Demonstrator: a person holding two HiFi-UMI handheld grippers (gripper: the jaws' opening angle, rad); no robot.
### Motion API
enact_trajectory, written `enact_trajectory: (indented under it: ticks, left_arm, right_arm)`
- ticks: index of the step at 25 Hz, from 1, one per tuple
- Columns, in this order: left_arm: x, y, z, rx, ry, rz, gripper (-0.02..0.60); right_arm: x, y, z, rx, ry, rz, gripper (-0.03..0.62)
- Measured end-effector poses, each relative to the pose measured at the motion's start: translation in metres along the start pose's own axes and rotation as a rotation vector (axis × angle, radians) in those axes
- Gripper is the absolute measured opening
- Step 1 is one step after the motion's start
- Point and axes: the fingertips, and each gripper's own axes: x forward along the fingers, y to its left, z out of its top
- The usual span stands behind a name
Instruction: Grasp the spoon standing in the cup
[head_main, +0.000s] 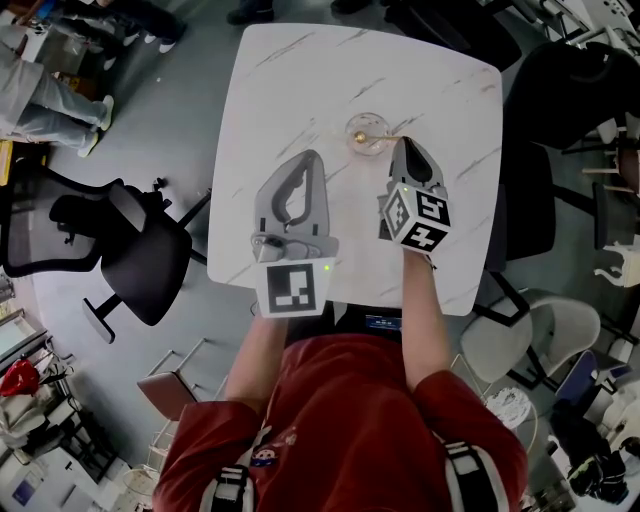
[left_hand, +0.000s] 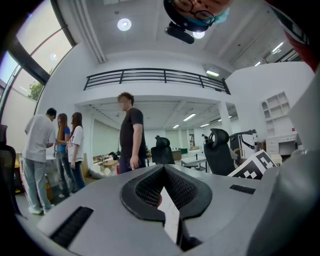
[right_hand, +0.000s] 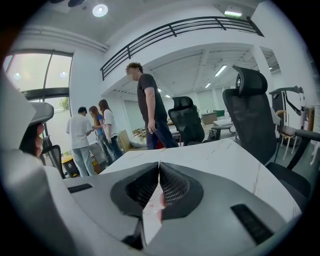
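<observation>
My right gripper (head_main: 400, 142) has its fingers closed tip to tip at 3 o'clock of the cup (head_main: 366, 133), where the spoon (head_main: 376, 137) leans toward them. My left gripper (head_main: 312, 155), at 9 o'clock, is closed on nothing above the table (head_main: 300, 80). The head view puts the handle at my fingertips, but the right gripper view shows no spoon between them. I may have shut beside it. Lifting would then leave it behind or tip the cup.
</observation>
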Motion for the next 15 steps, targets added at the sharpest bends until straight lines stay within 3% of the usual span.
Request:
enact_trajectory:
  ticks: [15]
  left_arm:
    - [-0.017,-0.003,0.020,-0.016,-0.047,-0.004,0.002]
  right_arm:
    - [-0.027,0.023,0.026,-0.113,-0.068,0.019,0.015]
